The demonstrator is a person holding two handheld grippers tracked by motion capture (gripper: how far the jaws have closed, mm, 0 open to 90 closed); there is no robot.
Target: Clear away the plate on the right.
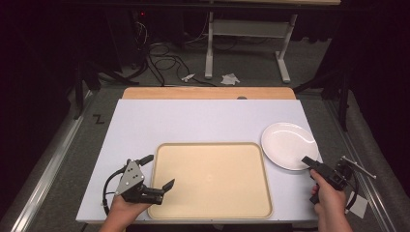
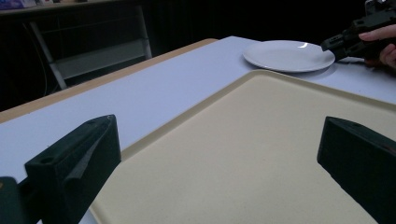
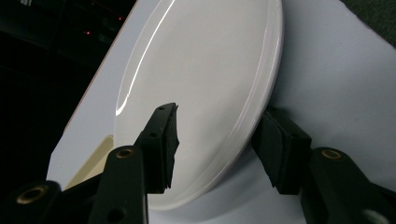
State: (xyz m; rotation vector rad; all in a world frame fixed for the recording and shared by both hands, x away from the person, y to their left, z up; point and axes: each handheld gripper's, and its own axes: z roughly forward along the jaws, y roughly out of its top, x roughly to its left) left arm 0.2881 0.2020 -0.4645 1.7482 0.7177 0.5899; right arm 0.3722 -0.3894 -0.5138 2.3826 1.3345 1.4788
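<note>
Right gripper view looks along the right hand-held gripper (image 3: 212, 140), whose jaws straddle the near rim of the white plate (image 3: 201, 70), one above the dish and one outside the edge, apart and not yet pressing; this placement suits pinching the thin rim to lift it. On the bench (image 1: 145, 125) the plate sits just right of the beige tray (image 1: 211, 179), probably its destination. Left hand-held gripper (image 1: 153, 171) hangs with jaws wide apart at the tray's left edge, perhaps to steady it. No brand or label is readable; a "Z"-like mark (image 1: 98, 119) lies on the floor.
</note>
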